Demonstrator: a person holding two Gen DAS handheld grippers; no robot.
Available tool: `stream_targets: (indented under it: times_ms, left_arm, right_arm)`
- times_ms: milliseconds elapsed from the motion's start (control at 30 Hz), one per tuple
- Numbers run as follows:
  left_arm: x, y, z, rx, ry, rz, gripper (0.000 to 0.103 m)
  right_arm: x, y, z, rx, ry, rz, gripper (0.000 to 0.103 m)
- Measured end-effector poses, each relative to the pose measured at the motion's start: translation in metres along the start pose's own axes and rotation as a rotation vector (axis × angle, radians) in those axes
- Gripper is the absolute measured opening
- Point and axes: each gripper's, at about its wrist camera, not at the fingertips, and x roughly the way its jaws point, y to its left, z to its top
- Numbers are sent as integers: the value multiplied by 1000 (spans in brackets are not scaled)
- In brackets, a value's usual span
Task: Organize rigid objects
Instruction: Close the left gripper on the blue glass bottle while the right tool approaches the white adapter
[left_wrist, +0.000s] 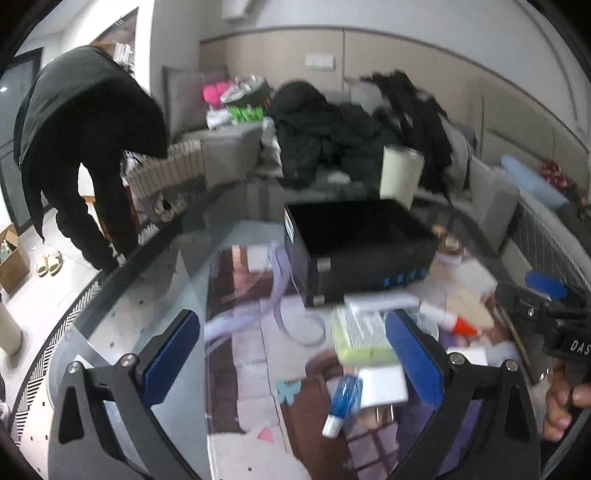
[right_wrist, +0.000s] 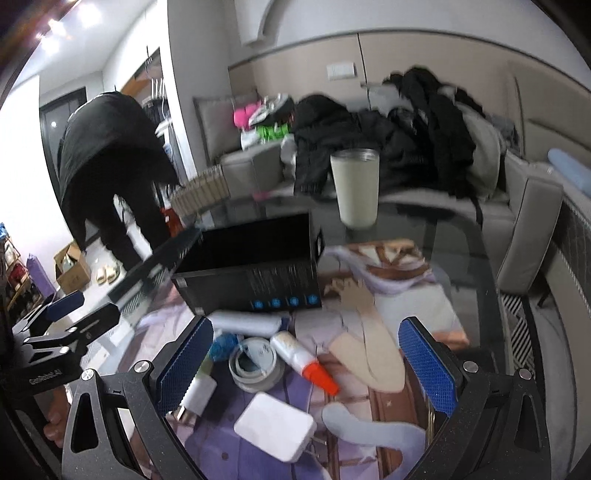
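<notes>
An open black box (left_wrist: 354, 247) (right_wrist: 251, 266) stands on the glass table. Small items lie in front of it: a white glue bottle with an orange cap (right_wrist: 303, 362) (left_wrist: 448, 321), a tape roll (right_wrist: 255, 365), a white charger (right_wrist: 275, 426), a white tube (right_wrist: 245, 323), a green-and-white case (left_wrist: 362, 336) and a blue-and-white tube (left_wrist: 341, 404). My left gripper (left_wrist: 295, 362) is open and empty above the items. My right gripper (right_wrist: 306, 365) is open and empty over the tape roll and glue bottle. Each gripper shows at the edge of the other view.
A cream tumbler (right_wrist: 354, 188) (left_wrist: 400, 175) stands behind the box. A sofa (right_wrist: 424, 122) piled with dark clothes is beyond the table. A person in black (left_wrist: 85, 155) bends over at the left. The table's glass edge (left_wrist: 110, 273) curves along the left.
</notes>
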Motion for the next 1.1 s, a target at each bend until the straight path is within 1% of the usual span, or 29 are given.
stream_targets:
  times_ms: [67, 133, 167, 233, 267, 300, 333, 367, 400, 467, 500, 533, 567, 700, 833, 967, 1100]
  left_arm:
    - [7, -4, -8, 30, 55, -12, 94]
    - [13, -5, -15, 49, 104, -26, 87]
    - [16, -5, -19, 54, 123, -29, 85]
    - [19, -4, -24, 58, 153, -37, 76]
    - [21, -3, -27, 62, 172, -43, 76]
    - [23, -2, -31, 69, 188, -44, 75]
    - [25, -2, -33, 74, 199, -44, 71]
    - [26, -2, -35, 80, 215, -51, 69]
    - [27, -2, -37, 82, 220, -67, 68]
    - [27, -4, -39, 94, 228, -69, 68]
    - [27, -5, -39, 95, 229, -71, 68]
    - [27, -5, -39, 93, 231, -76, 68]
    - [28, -6, -39, 93, 234, -83, 68]
    - [32, -8, -39, 104, 249, -82, 68]
    - [34, -9, -41, 110, 261, -87, 68]
    - [36, -9, -42, 111, 269, -89, 68]
    - [38, -11, -41, 114, 273, -87, 67]
  right_arm:
    - [7, 1, -6, -15, 41, 5, 102]
    - [13, 2, -14, -37, 72, 6, 102]
    - [17, 1, -18, -43, 98, 7, 102]
    - [23, -3, -24, -38, 139, 4, 102]
    - [26, -6, -27, -34, 161, 2, 100]
    - [29, -9, -30, -34, 182, 1, 95]
    - [33, -12, -34, -38, 203, 4, 92]
    - [36, -14, -37, -43, 225, 7, 85]
    - [40, -17, -40, -45, 250, 12, 80]
    - [46, -22, -45, -32, 289, 33, 79]
    - [47, -24, -47, -17, 292, 52, 79]
    - [47, -23, -48, -22, 291, 52, 79]
    - [46, -21, -48, -30, 292, 59, 76]
    - [47, -7, -50, -64, 314, 119, 71]
    - [48, 8, -51, -116, 317, 144, 70]
    - [55, 10, -48, -118, 329, 174, 70]
    - [57, 21, -54, -162, 365, 208, 69]
